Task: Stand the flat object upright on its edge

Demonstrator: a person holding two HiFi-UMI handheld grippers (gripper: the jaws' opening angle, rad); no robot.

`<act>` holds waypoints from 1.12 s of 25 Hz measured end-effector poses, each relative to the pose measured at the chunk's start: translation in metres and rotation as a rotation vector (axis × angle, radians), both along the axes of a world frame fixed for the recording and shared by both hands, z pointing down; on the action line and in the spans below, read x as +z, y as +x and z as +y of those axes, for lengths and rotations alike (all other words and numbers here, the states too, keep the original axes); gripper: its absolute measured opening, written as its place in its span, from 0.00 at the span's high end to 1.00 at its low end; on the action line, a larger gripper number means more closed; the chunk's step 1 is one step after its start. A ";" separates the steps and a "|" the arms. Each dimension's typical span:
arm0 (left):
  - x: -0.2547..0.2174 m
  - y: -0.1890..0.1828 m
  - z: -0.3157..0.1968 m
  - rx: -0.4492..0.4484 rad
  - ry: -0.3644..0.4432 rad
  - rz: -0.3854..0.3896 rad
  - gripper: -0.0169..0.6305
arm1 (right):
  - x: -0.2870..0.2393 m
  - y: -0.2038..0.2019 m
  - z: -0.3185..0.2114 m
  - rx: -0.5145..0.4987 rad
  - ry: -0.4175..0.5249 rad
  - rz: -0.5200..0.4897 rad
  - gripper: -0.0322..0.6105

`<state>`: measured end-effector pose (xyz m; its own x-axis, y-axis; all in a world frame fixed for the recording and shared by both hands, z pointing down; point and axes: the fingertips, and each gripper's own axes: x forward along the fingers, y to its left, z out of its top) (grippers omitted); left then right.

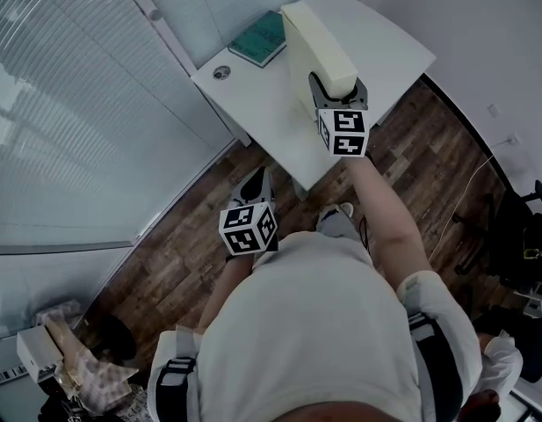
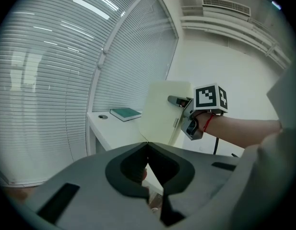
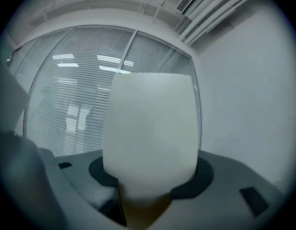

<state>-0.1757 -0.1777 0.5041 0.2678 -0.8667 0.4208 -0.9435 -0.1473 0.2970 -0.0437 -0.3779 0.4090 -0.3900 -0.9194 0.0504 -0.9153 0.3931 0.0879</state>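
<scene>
a white counter [image 1: 253, 104] stands on a wood-plank floor [image 1: 191, 236], one corner toward a window with blinds. seen from the counter's middle in the head view, a teal book [image 1: 260, 39] lies flat at 11 o'clock near the far edge and a small round disc [image 1: 221, 73] sits at 9 o'clock. a cream slab [image 1: 316, 47] stands upright at 1 o'clock, its lower edge on the top.

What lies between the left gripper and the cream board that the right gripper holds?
Only a strip of wooden floor, then bare white table; nothing stands between left gripper and cream board, as the head view shows.
</scene>
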 end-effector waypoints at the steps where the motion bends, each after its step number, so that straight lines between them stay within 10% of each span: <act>1: 0.000 0.000 0.000 0.000 -0.001 0.001 0.94 | 0.000 0.000 -0.001 -0.002 -0.001 0.000 0.54; 28: 0.004 0.000 0.010 0.006 -0.013 0.016 0.94 | 0.015 0.016 0.016 0.007 -0.062 -0.068 0.33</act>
